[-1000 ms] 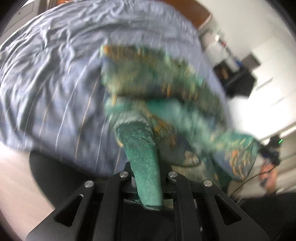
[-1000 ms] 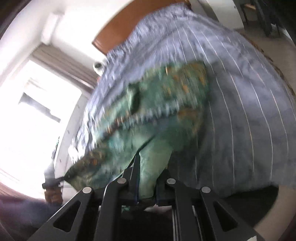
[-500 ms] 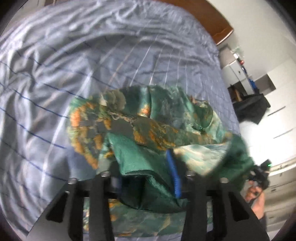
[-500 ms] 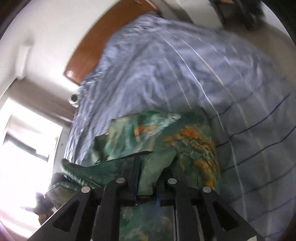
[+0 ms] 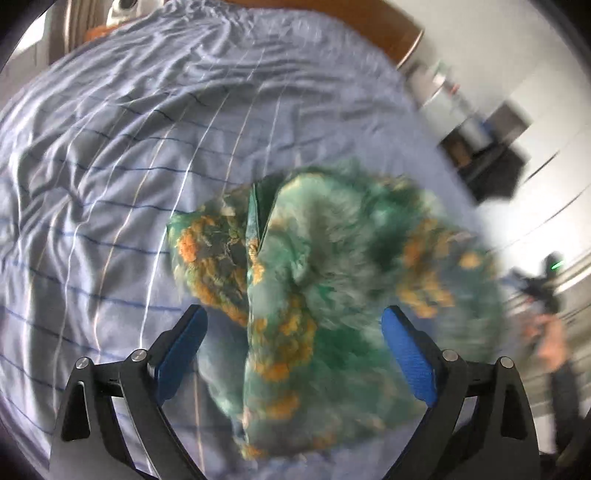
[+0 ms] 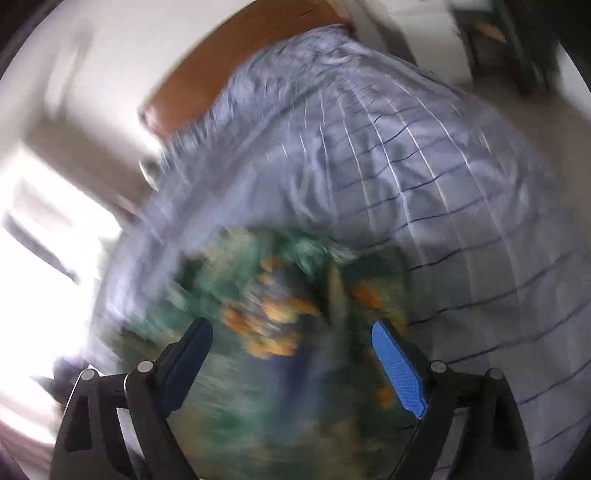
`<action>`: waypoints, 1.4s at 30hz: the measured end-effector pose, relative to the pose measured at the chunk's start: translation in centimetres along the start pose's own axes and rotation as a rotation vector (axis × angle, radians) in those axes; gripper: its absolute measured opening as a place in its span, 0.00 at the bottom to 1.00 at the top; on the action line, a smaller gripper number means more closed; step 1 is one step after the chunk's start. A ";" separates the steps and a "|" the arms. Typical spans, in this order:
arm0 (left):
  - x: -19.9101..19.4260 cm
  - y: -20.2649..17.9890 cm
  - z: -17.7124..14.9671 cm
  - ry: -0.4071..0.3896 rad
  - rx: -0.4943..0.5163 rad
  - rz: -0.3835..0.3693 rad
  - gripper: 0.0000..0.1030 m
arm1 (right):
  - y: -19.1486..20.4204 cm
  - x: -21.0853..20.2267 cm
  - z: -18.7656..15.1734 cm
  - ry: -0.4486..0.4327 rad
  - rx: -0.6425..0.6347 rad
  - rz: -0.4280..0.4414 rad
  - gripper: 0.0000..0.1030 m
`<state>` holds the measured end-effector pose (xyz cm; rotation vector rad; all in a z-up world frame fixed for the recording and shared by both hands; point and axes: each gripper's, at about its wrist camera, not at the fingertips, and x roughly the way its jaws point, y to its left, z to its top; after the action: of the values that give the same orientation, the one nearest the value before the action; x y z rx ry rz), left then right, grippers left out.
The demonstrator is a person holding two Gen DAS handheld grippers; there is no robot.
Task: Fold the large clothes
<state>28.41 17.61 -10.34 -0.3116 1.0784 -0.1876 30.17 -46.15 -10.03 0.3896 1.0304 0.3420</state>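
Note:
A green garment with orange and teal print [image 5: 325,295] lies bunched on the blue striped bed sheet [image 5: 110,166]. My left gripper [image 5: 293,332] is open above its near side, blue pads spread wide, holding nothing. In the right wrist view the same garment [image 6: 280,332] is motion-blurred below my right gripper [image 6: 291,343], which is also open and empty. The cloth spreads under and between both pairs of fingers.
The bed sheet [image 6: 424,166] covers most of both views. A brown wooden headboard [image 5: 388,33] runs along the far edge. Dark furniture [image 5: 491,162] stands by the white wall at right. A bright window [image 6: 33,295] is at left in the right wrist view.
Both grippers were shut on the garment and carried it over the bed. Both have now opened and the garment has dropped onto the sheet.

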 end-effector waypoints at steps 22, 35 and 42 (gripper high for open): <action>4.6 -5.9 8.3 -0.370 0.062 0.472 0.07 | 11.7 0.3 6.0 -0.368 -0.432 -0.527 0.13; 13.3 -1.9 4.4 -0.322 0.066 0.430 0.16 | 3.4 13.8 2.2 -0.211 -0.309 -0.558 0.14; 13.8 -2.0 4.2 -0.342 0.060 0.416 0.16 | 2.5 14.9 1.8 -0.211 -0.267 -0.503 0.16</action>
<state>38.48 12.25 -19.32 -0.0559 0.7752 0.1995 38.57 -37.49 -19.33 -0.0792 0.8277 -0.0173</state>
